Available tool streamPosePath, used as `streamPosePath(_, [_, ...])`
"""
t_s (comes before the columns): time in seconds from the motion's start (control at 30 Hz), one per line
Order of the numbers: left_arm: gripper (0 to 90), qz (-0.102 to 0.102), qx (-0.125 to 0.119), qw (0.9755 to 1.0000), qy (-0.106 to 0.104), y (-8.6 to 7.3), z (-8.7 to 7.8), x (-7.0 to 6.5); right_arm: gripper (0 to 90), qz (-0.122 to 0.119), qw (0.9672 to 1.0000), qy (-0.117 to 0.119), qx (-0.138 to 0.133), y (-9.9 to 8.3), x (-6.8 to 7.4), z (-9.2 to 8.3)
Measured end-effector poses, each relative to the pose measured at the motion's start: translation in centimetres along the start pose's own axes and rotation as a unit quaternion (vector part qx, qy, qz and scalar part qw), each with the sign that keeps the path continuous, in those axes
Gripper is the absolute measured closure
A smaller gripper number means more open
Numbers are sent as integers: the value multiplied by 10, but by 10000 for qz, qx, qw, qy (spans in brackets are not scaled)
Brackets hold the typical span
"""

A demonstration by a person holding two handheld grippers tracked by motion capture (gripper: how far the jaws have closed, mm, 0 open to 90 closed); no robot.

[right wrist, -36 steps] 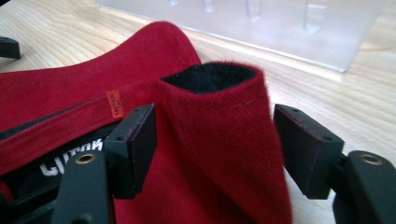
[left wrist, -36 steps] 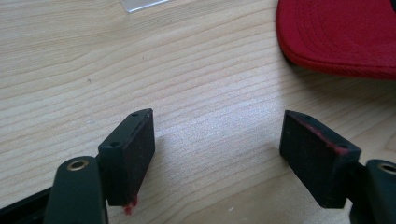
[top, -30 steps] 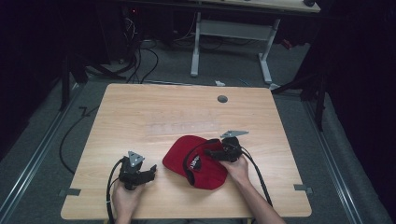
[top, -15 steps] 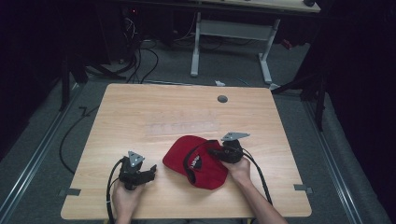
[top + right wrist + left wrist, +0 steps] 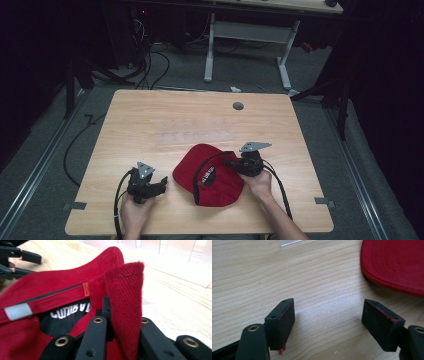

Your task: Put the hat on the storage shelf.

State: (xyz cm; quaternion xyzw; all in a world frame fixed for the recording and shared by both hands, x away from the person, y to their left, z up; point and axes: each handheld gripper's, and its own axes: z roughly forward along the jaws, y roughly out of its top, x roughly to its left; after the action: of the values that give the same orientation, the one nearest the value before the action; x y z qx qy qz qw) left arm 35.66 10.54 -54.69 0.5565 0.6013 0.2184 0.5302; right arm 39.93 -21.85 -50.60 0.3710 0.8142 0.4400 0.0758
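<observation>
Red cap (image 5: 212, 175) lies upside down on the desk (image 5: 200, 125), near its front edge, right of centre. Right tongs (image 5: 231, 163) have just been closing and now pinch a fold of the cap's rim (image 5: 125, 297). Left tongs (image 5: 161, 184) rest released on bare wood just left of the cap, nothing between them. Far half of the desk lies bare up to a grommet (image 5: 238, 106).

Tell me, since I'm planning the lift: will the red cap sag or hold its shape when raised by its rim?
Likely floppy: the red cap fabric already folds where the right tool has just closed on it. The stitched brim looks stiffer and may hang flat. Probably light, unlikely to slip from the pinch.
</observation>
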Motion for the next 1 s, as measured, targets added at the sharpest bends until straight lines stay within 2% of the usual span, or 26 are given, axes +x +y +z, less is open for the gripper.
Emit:
streamPosePath(0.23, [266, 2, 2, 10000, -3, 0, 0, 0, 855, -42, 9999, 42, -89, 4, 7, -14])
streamPosePath(0.37, [270, -24, -12, 10000, 11, 0, 0, 0, 855, 86, 9997, 91, -221, 7, 8, -24])
streamPosePath(0.5, [273, -25, -20, 10000, 25, 0, 0, 0, 855, 77, 9997, 66, -232, 9, 9, -31])
streamPosePath(0.7, [225, 23, 42, 10000, -19, -1, 1, -2, 855, 106, 9993, 56, -357, 12, 10, -45])
streamPosePath(1.0, [243, 34, 86, 9999, -54, -3, -2, -6, 855, 134, 9990, -171, -393, 14, 8, -74])
